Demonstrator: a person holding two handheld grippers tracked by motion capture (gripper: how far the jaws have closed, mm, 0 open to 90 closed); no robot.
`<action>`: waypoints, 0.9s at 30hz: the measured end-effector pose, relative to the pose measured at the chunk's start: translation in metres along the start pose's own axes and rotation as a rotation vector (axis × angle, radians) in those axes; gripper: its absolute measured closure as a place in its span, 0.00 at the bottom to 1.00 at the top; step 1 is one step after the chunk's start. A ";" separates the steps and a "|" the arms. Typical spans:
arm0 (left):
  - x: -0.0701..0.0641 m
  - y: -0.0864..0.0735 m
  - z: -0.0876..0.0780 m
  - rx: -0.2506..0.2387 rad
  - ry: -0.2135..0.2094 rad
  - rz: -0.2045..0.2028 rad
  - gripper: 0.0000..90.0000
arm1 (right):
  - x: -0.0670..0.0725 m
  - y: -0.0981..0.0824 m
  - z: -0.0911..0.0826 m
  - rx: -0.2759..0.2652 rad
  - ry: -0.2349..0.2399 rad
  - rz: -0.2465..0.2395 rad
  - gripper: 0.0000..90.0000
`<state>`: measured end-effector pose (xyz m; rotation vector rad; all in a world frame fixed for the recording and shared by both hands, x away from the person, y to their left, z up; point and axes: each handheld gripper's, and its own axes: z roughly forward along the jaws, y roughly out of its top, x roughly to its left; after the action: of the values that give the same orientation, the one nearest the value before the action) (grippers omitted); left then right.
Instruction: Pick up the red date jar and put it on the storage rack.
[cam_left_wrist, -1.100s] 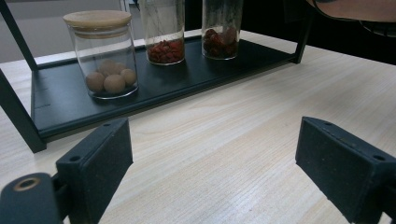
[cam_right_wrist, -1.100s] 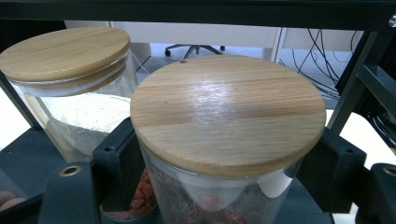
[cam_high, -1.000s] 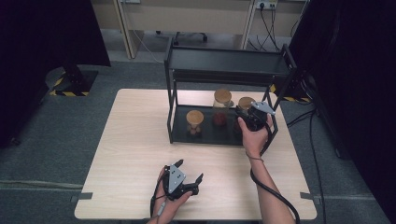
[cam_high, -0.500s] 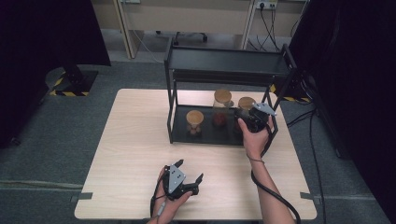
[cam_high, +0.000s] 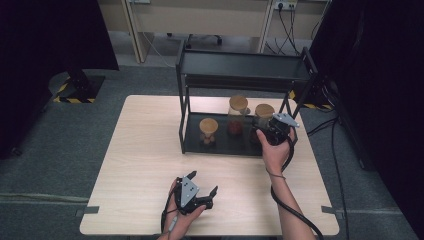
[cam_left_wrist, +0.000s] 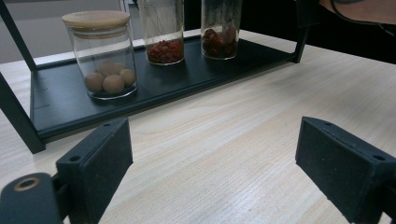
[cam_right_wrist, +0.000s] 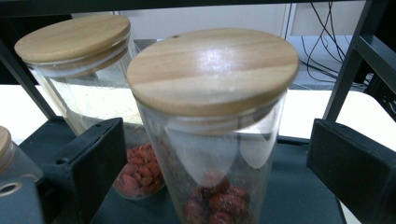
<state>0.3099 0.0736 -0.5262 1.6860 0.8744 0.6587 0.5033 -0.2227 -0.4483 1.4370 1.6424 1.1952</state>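
High view: right gripper (cam_high: 270, 131) at the right end of the black rack's lower shelf (cam_high: 222, 145), right-hand jar (cam_high: 264, 114) directly ahead of it and just beside the fingertips; left gripper (cam_high: 201, 191) idle near the table's (cam_high: 145, 150) front edge, well apart from the rack, so right hand clearly the nearer one. Left gripper view: jaws spread with nothing between, bare pale wood-grain tabletop below; three clear glass cylinders upright on the matte black shelf, short jar (cam_left_wrist: 100, 53) with tan balls nearest. Right gripper view: jaws just opened wide, jar (cam_right_wrist: 215, 121) standing between them, gaps visible both sides, pads not pressing; released. Jar long axis vertical, straight smooth glass wall, flat round wooden lid (cam_right_wrist: 212, 67), dark red dried fruit at the bottom; second tall jar (cam_right_wrist: 84, 74) close behind-left, red berries inside. Likely next: straight pull back, minding the neighbour jar and rack post.
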 end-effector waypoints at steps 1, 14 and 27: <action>0.000 0.000 0.000 0.000 0.000 0.000 0.12 | 0.000 -0.001 -0.001 -0.001 0.002 -0.002 0.06; 0.000 0.000 0.000 0.000 0.000 -0.001 0.12 | 0.003 -0.007 -0.015 -0.004 0.031 -0.015 0.06; 0.000 0.000 0.000 0.000 0.001 -0.001 0.12 | 0.004 -0.011 -0.028 -0.006 0.042 -0.020 0.06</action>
<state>0.3099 0.0734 -0.5262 1.6855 0.8755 0.6591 0.4733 -0.2249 -0.4478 1.3975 1.6760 1.2262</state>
